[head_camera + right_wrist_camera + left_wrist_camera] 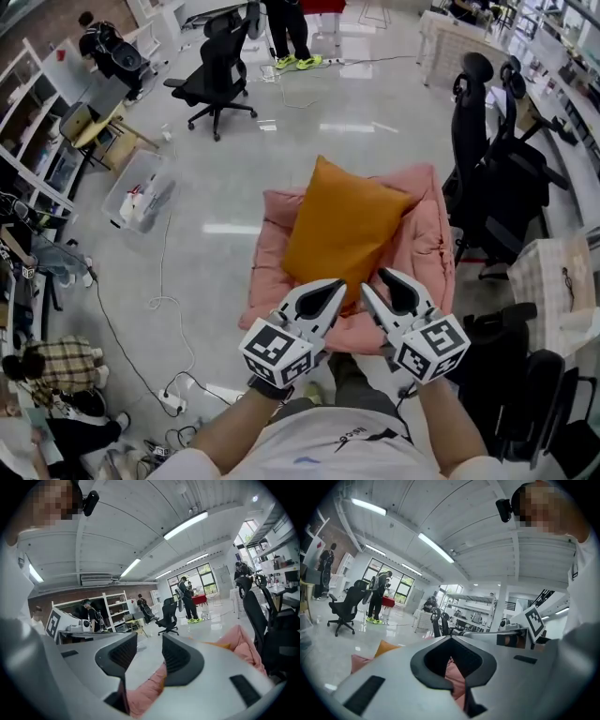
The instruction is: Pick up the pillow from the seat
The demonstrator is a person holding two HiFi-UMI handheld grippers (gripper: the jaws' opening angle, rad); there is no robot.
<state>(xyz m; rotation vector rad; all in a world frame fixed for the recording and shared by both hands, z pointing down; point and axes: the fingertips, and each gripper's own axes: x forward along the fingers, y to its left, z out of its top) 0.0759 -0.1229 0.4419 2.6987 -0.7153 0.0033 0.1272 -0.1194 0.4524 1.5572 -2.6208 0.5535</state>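
An orange pillow point(342, 230) leans tilted on a pink padded seat point(427, 234) that lies on the floor in front of me. Both grippers hover side by side over the seat's near edge, just short of the pillow's lower corner. My left gripper point(339, 284) has its jaws shut, tips meeting, with nothing gripped. My right gripper point(375, 279) is open, a clear gap between its fingers and nothing in it. In the left gripper view the closed tips point(450, 638) hide most of the seat; the pillow point(384, 647) shows to the left. The right gripper view shows the open gap point(149, 639) above the pink seat point(239, 644).
Black office chairs point(487, 159) stand close on the right beside a woven bag point(553, 281). Another black chair point(220, 75) is farther back left. A clear plastic bin point(141, 192), a cable and a power strip point(173, 398) lie at the left. People stand at the back point(291, 28).
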